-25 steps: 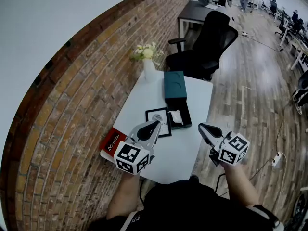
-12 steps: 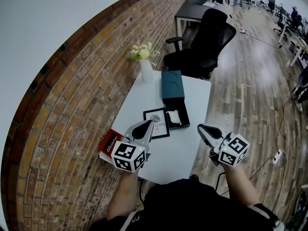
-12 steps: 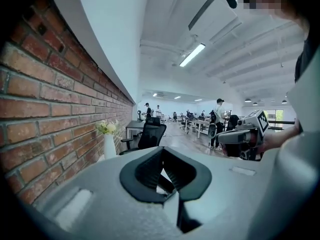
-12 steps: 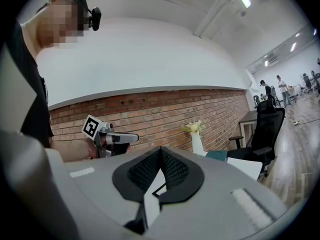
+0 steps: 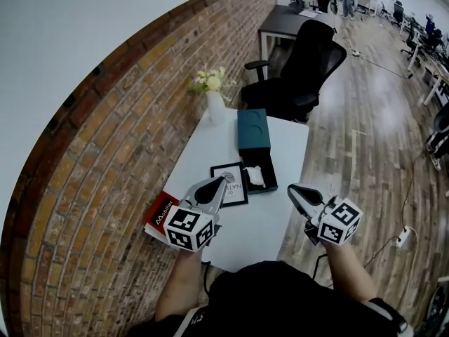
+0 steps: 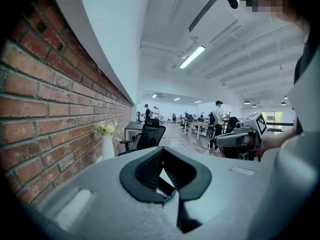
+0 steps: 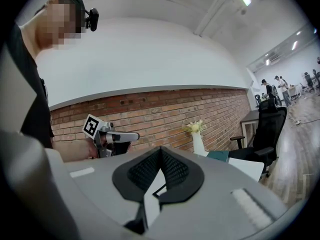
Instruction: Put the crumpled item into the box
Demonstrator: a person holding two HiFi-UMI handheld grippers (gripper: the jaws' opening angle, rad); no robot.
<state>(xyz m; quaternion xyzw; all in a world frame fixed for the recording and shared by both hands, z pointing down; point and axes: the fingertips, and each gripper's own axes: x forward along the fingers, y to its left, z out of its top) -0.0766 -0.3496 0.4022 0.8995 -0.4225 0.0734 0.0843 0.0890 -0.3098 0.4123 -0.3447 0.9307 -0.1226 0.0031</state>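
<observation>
Nearest the person, the left gripper (image 5: 220, 184) hangs over the near left part of the white table (image 5: 261, 220), its jaws clenched on nothing; the right gripper (image 5: 294, 191), at the table's right edge, is likewise clenched and empty; a red book (image 5: 161, 210) lies at the near left corner; farther on, a framed card (image 5: 230, 183) sits just beside the open dark box (image 5: 265, 185), with the white crumpled item (image 5: 255, 175) inside it; a teal lid (image 5: 252, 128), a vase of flowers (image 5: 215, 98) and a black chair (image 5: 303, 65) lie beyond.
</observation>
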